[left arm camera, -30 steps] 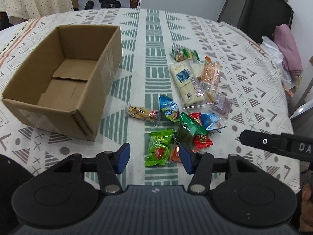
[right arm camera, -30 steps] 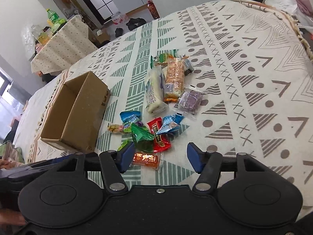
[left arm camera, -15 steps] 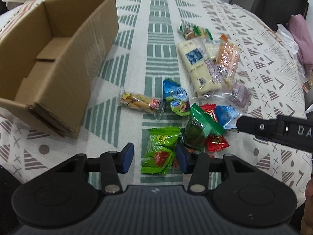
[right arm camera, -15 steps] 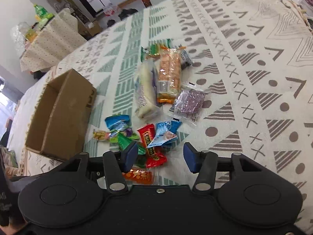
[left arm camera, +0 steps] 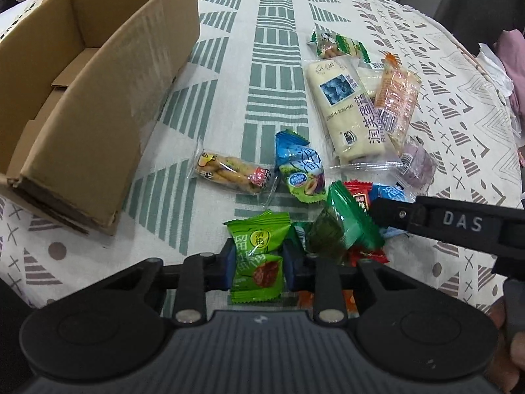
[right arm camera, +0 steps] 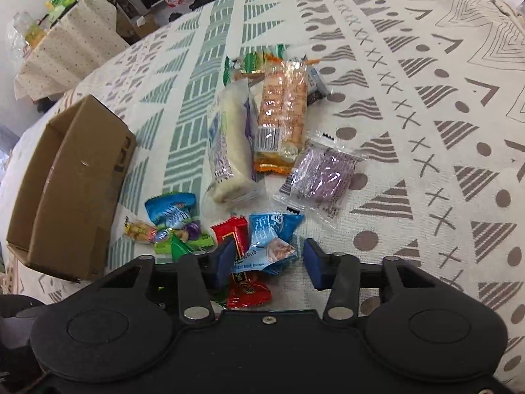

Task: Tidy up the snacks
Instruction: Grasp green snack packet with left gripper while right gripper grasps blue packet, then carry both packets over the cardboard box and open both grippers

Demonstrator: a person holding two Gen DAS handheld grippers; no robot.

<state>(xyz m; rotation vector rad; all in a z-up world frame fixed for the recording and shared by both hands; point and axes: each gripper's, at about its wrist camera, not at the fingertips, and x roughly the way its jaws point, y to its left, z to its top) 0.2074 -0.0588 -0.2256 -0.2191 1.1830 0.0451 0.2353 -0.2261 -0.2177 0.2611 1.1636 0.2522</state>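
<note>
With the left gripper (left arm camera: 256,264) just closing on the green plum packet (left arm camera: 257,259) at lower centre and the right gripper (right arm camera: 267,261) narrowing, part open, around the blue packet (right arm camera: 270,241), pinch each wrapper squarely, lift singly toward the cardboard box (left arm camera: 98,105) at upper left.

You get bright, even indoor light in both views; shadows under the cardboard box (left arm camera: 98,105) and the snack packets are soft and short; the clear wrapper of the orange cracker pack (right arm camera: 283,105) throws small white glints; the patterned cloth (right arm camera: 426,131) bows strongly toward the edges from the fisheye lens; the centre is sharp, while your far room corners look soft and slightly washed out.
</note>
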